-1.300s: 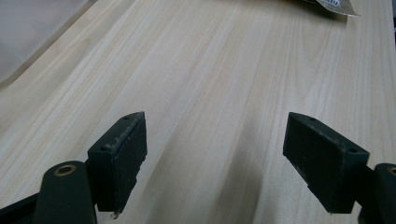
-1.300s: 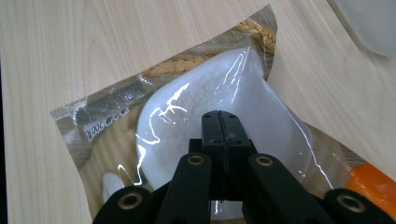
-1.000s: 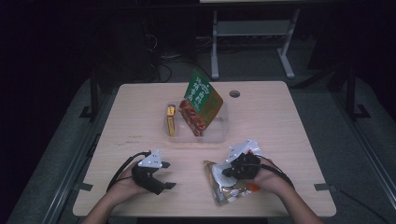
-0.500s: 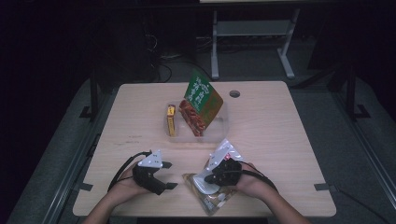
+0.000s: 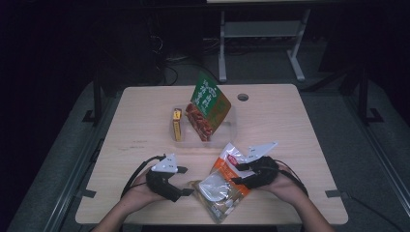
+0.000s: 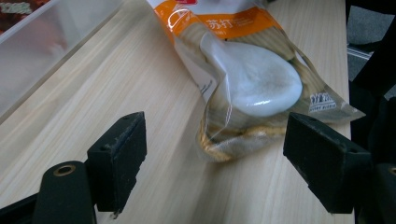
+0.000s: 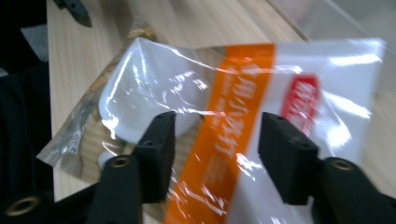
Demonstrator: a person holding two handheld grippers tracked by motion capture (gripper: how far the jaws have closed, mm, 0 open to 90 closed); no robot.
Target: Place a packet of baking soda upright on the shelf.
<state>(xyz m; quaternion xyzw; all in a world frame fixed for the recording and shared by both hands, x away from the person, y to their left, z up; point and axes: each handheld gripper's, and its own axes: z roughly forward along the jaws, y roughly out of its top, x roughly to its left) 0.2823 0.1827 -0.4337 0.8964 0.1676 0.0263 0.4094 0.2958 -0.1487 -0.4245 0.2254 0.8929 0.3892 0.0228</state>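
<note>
My right gripper [image 5: 239, 174] pinches the crinkly clear-and-orange snack bag [image 5: 222, 186] lying near the table's [image 5: 135, 130] front edge, my left gripper [image 5: 186, 181] gapes beside it, and the clear bin [image 5: 231, 126] holds a green packet [image 5: 209, 106].

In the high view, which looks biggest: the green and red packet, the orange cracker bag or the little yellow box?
Largest to smallest:
1. orange cracker bag, though it lies nearer the camera
2. green and red packet, a close second
3. yellow box, plainly smallest
</note>
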